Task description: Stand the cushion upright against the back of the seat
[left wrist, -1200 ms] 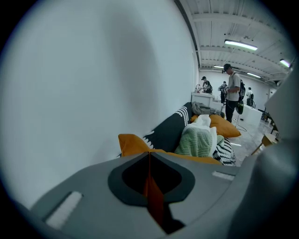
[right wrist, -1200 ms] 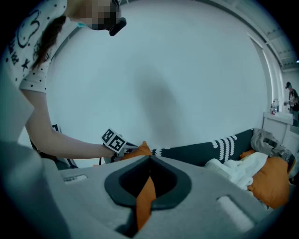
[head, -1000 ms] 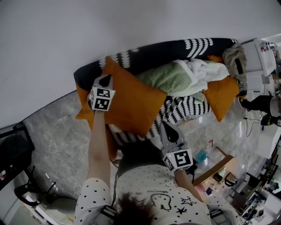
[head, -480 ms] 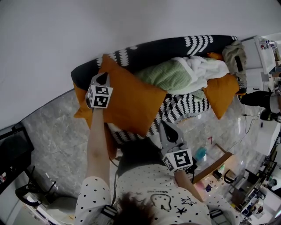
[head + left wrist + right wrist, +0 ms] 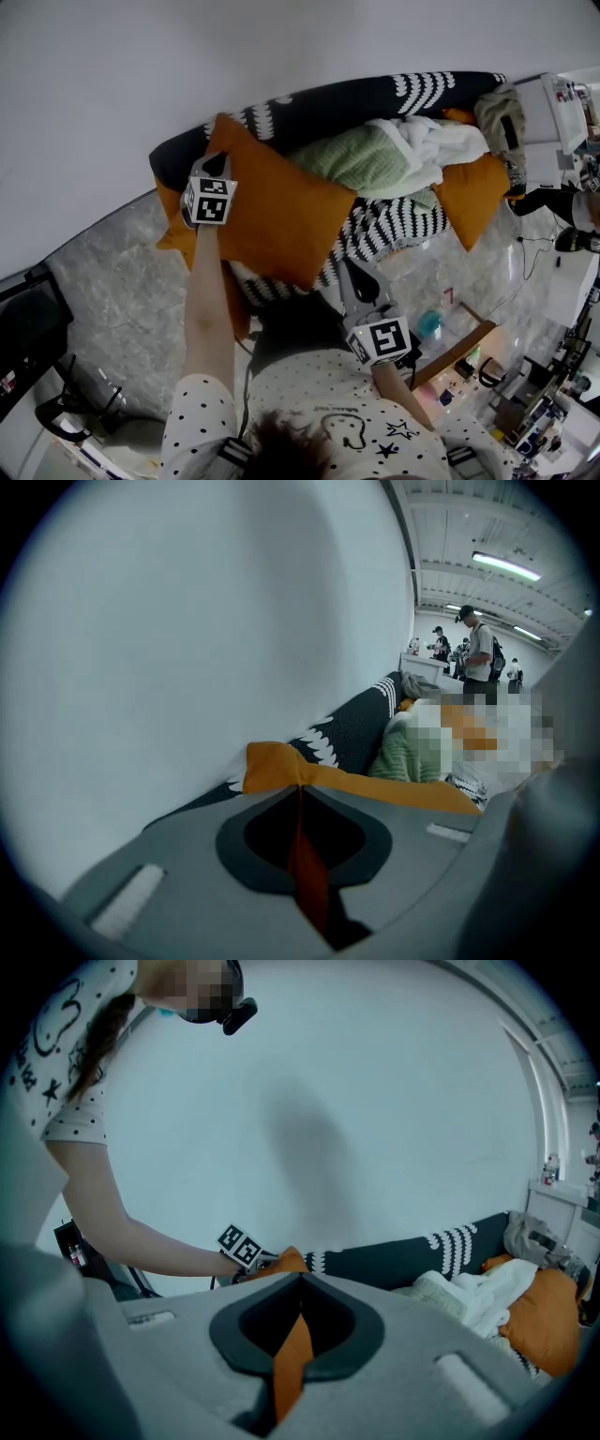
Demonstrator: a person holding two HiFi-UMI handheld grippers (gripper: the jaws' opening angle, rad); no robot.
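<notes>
In the head view, you had the orange cushion (image 5: 277, 220) tilted over the left end of the black-and-white sofa (image 5: 375, 98), with its top corner up at the backrest. Your left gripper (image 5: 218, 161) was clamped on that upper corner, and your right gripper (image 5: 350, 274) gripped the lower edge near the seat front. A green blanket (image 5: 361, 161) lay just beside the cushion — a second orange cushion (image 5: 473, 199) sat at the far end.

In the left gripper view, the jaws were pinched together on a fold of orange fabric.

In the right gripper view, the jaws were likewise clenched — on an orange strip of the cushion.
</notes>
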